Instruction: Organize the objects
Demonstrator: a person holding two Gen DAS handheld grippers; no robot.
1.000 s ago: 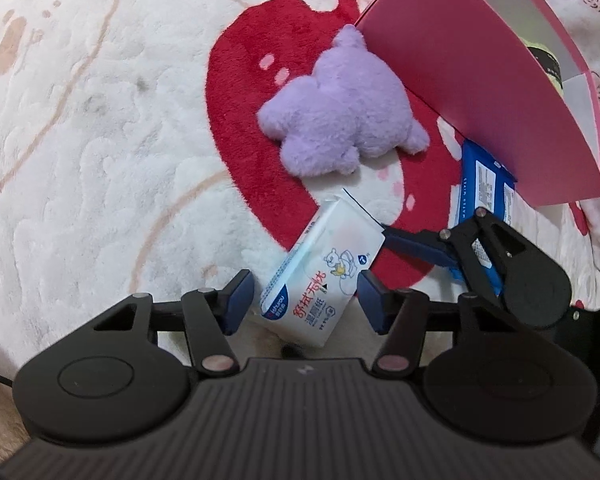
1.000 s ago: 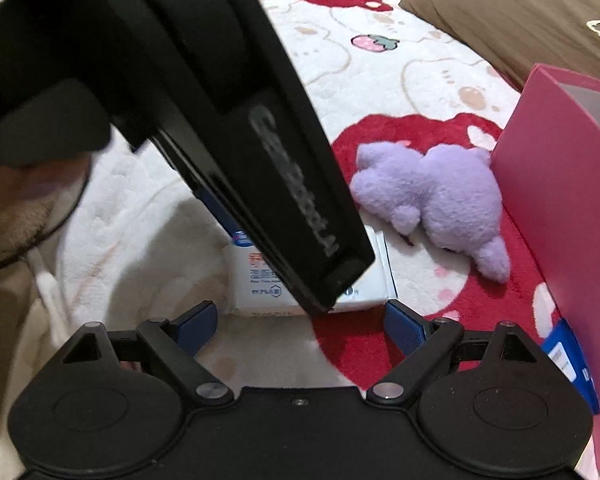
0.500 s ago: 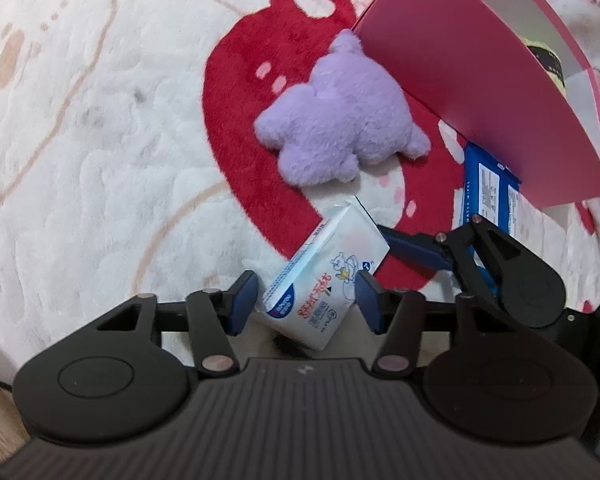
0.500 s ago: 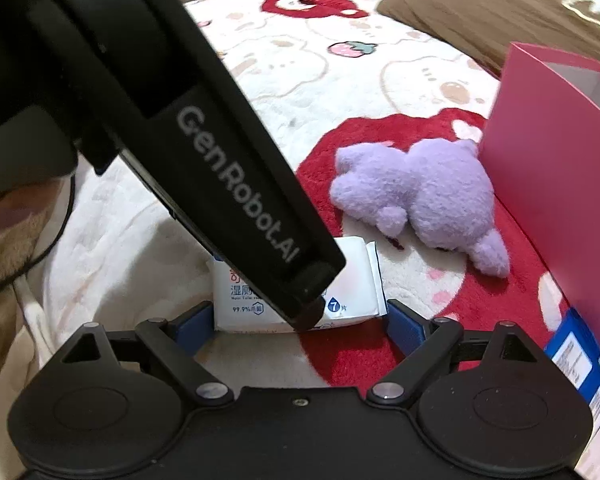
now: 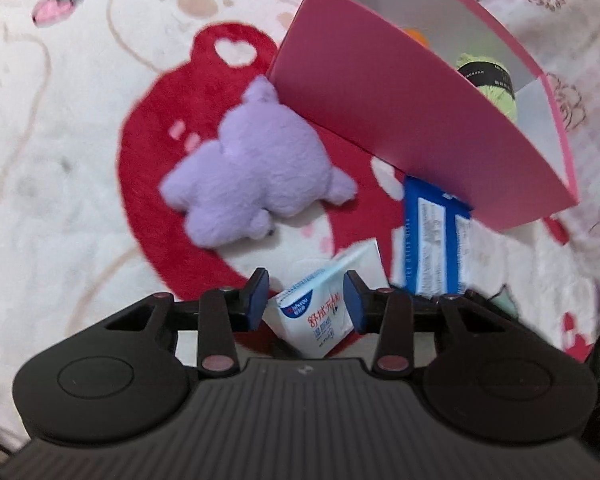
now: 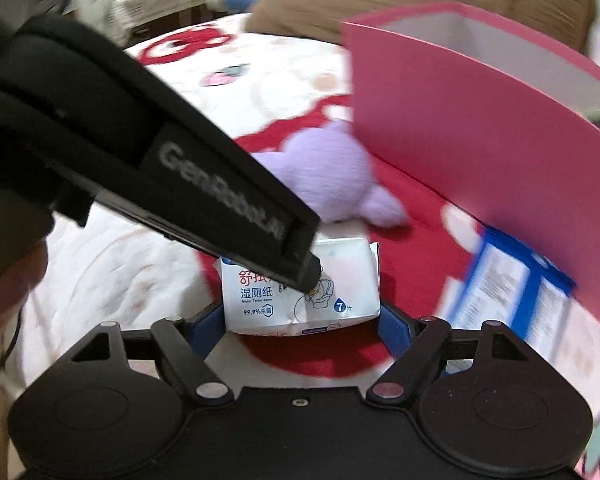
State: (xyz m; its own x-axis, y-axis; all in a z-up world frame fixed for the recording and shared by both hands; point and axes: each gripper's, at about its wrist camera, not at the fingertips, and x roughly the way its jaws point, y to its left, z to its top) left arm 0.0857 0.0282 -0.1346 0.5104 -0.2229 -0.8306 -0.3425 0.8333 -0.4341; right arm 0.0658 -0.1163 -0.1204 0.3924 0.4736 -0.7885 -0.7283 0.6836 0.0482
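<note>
Between both pairs of fingers sits the wipes pack (image 5: 320, 312), low over the blanket (image 5: 60, 160), in front of the pink box (image 5: 400, 112). Your left gripper (image 5: 306, 298) and right gripper (image 6: 300, 320) are both closing on it; contact looks partial. Risk: the soft pack may buckle or twist between two grips. The plush toy (image 5: 256, 176) and the blue packet (image 5: 436, 240) crowd the box wall; open room lies left.

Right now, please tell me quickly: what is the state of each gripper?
Left gripper: closing, pads pressing the white wipes pack.
Right gripper: closing around the same pack; contact cannot be told.
</note>
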